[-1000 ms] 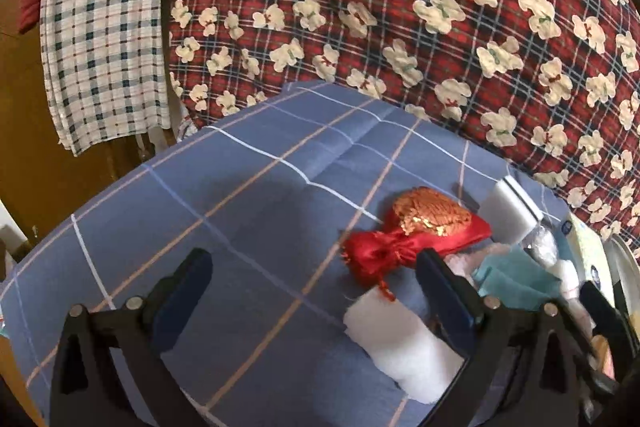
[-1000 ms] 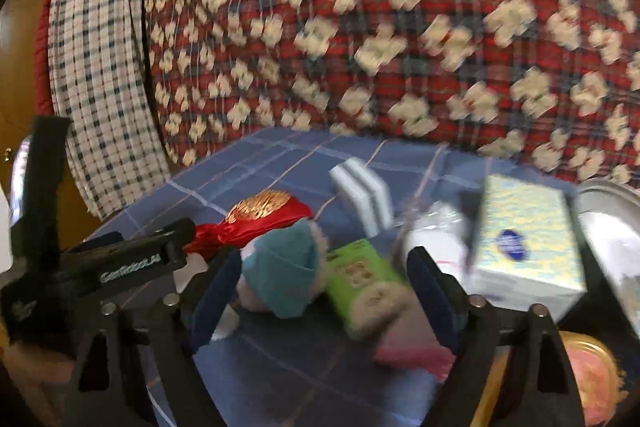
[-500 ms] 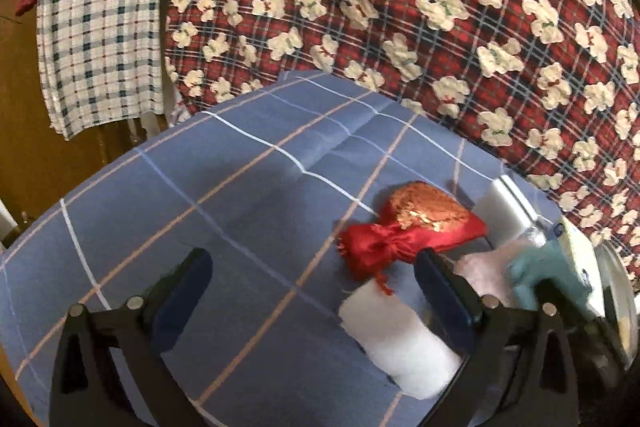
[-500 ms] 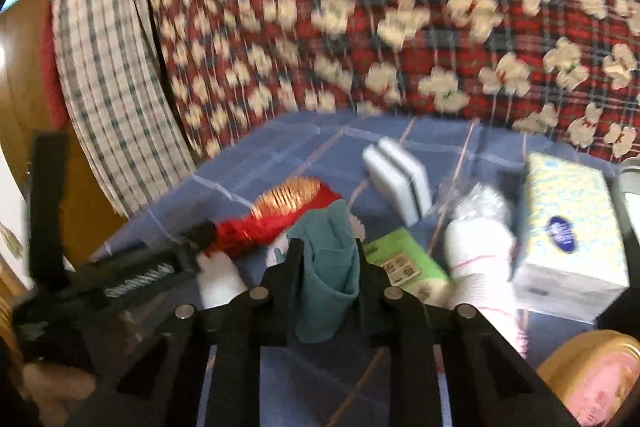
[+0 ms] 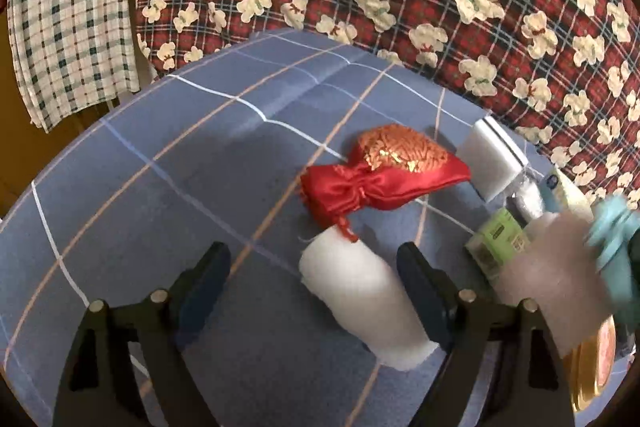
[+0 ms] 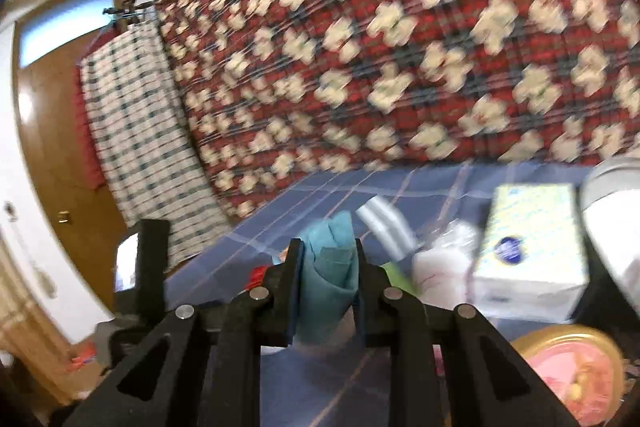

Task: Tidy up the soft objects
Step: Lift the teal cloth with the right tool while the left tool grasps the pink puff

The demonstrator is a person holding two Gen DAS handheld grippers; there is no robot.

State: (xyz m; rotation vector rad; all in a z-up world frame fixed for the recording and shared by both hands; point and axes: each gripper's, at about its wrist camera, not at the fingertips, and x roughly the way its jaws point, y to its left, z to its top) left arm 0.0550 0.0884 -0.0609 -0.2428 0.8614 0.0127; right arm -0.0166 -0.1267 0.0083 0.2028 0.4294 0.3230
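Teal soft cloth (image 6: 330,269) is pinched between the closed jaws of the right gripper (image 6: 328,291), lifted above the blue checked tablecloth (image 5: 168,187). The left gripper (image 5: 316,291) has just been closing; its jaws stand apart around the white soft roll (image 5: 360,303), not pressing it. Just behind the roll lies the red satin pouch with gold embroidery (image 5: 384,179), then the white sponge block (image 5: 490,163)

- Surface: blue cloth (image 5: 208,163) with white and tan grid lines.
- Red pouch (image 5: 384,179), gold-embroidered, lying flat near middle.
- White roll (image 5: 360,291), just beside pouch cord.
- White sponge (image 5: 490,163), behind pouch.
- Green packet (image 5: 500,239).
- Tissue box (image 6: 528,251).
- Round tin (image 6: 572,371), pink lid.
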